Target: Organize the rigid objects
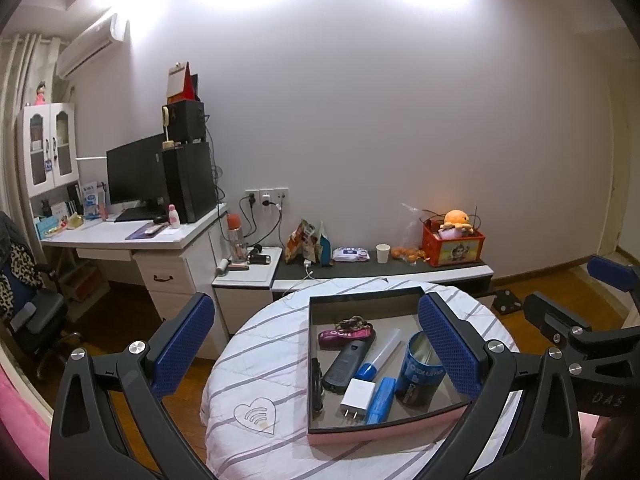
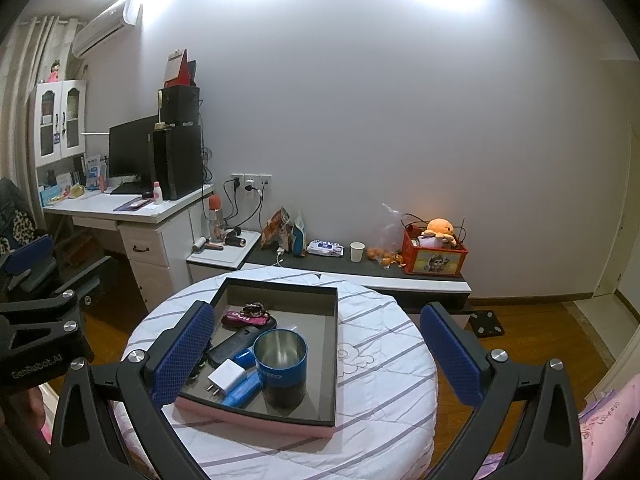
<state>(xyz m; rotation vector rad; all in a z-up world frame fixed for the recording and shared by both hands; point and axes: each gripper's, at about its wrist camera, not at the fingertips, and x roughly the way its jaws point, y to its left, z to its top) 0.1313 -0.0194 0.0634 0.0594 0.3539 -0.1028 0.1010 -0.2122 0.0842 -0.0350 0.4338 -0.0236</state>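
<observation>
One tabletop [image 2: 380, 360]: round, striped white cloth.
Tray [image 2: 335, 360]: on tabletop, pink-sided.
Blue cup [image 2: 282, 364]: upright in tray.
Black remote [image 1: 346, 364]: flat in tray.
White charger [image 1: 357, 396]: beside remote.
Left claw [image 1: 316, 348]: wide open, empty.
Right claw [image 2: 316, 354]: wide open, empty.

Setting: a lived-in bedroom or study in a home. Evidence: white desk [image 1: 132, 240] with drawers, bearing a dark monitor [image 1: 134, 176] and black computer tower [image 1: 188, 182]; wall-mounted air conditioner [image 1: 90, 46]; glass-fronted white cabinet [image 1: 48, 146]; office chair [image 1: 28, 304]; low dark shelf [image 1: 380, 270] holding snack bags [image 1: 306, 242], paper cup [image 1: 383, 254], orange plush toy [image 1: 457, 220]; wooden floor [image 1: 560, 284]; striped quilted cover [image 1: 260, 360].
</observation>
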